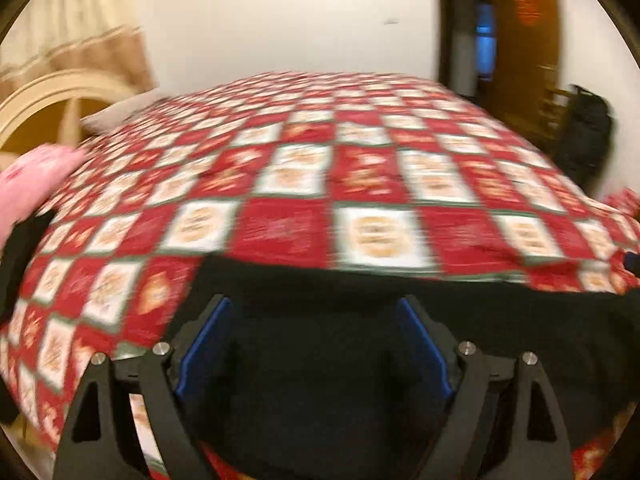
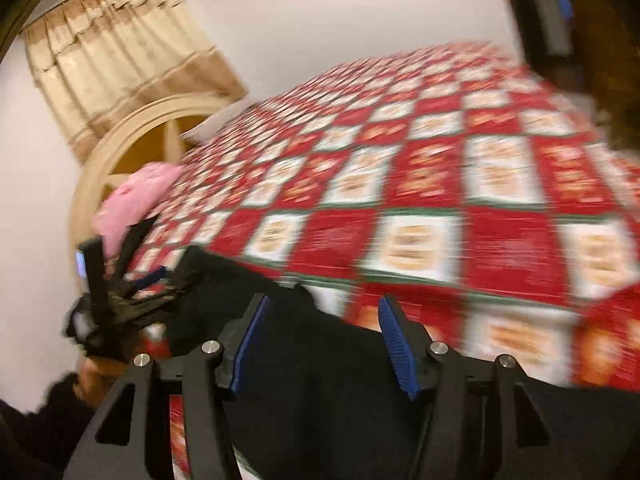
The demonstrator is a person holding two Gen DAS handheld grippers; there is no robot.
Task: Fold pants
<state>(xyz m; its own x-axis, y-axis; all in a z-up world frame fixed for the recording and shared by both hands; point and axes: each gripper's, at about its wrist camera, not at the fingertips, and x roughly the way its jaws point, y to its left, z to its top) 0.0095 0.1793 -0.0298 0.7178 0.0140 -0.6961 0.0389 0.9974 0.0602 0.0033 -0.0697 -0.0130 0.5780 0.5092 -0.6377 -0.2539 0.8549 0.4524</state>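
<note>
Holding both the left gripper and right gripper spread open over the black pants at the bed's near edge, I risk pinching the bedspread too.

black pants. bedspread red and white checks, green borders, orange motifs. pink cloth at bed edge. gripper pads blue, frames black. curtain cream with tan band. cream headboard. brown door.
</note>
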